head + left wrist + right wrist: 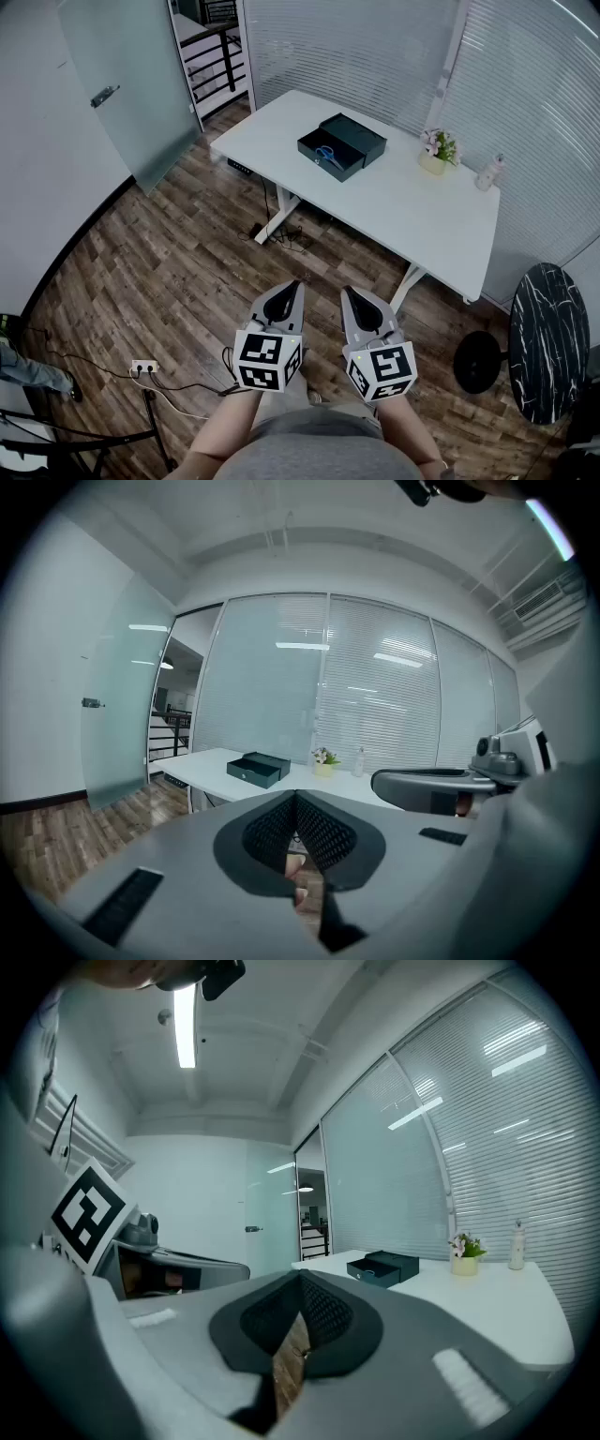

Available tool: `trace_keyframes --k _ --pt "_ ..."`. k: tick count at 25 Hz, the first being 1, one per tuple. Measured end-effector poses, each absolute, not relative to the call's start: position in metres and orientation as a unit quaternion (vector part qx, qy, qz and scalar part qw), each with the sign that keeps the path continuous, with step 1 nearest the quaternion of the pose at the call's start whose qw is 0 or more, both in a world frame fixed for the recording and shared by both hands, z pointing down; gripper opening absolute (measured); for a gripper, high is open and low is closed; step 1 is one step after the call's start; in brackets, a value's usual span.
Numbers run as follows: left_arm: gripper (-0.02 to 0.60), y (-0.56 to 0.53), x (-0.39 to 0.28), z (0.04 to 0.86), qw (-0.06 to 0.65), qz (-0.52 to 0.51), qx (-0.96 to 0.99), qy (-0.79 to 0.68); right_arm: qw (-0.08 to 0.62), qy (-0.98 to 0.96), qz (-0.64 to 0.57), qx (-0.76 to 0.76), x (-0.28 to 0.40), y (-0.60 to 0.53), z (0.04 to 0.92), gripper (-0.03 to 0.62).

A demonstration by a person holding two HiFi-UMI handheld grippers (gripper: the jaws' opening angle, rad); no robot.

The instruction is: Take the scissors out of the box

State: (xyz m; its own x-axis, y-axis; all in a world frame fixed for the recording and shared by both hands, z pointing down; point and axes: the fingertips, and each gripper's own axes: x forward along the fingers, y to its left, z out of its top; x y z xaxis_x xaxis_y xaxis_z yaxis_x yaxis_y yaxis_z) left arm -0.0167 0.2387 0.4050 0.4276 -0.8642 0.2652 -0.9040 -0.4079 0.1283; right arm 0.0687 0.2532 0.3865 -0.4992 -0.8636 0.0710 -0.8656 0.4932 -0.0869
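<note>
A dark box [341,145] stands on the white table [394,202], its drawer pulled out toward me. Blue-handled scissors [326,155] lie inside the drawer. The same box [257,768] looks small and far in the left gripper view, and the box [382,1267] shows again on the table in the right gripper view. My left gripper [292,286] and right gripper [350,292] hang side by side close to my body, over the wooden floor and well short of the table. Both have their jaws together with nothing between them.
A small flower pot [437,151] and a white bottle [488,173] stand at the table's far right end. A round black marble side table [547,339] is at the right. A frosted glass door [122,80] is at the left, and cables and a socket strip [143,367] lie on the floor.
</note>
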Motion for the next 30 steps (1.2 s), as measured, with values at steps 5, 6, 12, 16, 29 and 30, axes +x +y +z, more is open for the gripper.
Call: trace_keyframes --k 5,6,12,16,29,30 --pt "0.005 0.240 -0.015 0.404 0.134 0.074 0.834 -0.529 0.009 -0.866 0.051 0.497 0.068 0.254 0.383 0.008" --pt "0.005 0.241 -0.015 0.404 0.134 0.074 0.834 -0.530 0.009 -0.867 0.051 0.496 0.068 0.254 0.383 0.008" --pt "0.005 0.243 -0.015 0.404 0.139 0.072 0.831 -0.533 0.008 -0.869 0.047 0.493 0.068 0.257 0.380 0.008" --pt "0.005 0.244 -0.015 0.403 0.138 0.074 0.830 -0.535 -0.008 -0.869 0.060 0.490 0.069 0.257 0.380 0.008" --pt "0.006 0.226 -0.020 0.409 0.151 0.079 0.819 -0.548 -0.015 -0.877 0.092 0.471 0.064 0.235 0.392 0.008" --pt "0.005 0.221 -0.021 0.409 0.152 0.079 0.819 -0.548 -0.014 -0.877 0.093 0.470 0.063 0.230 0.393 0.008"
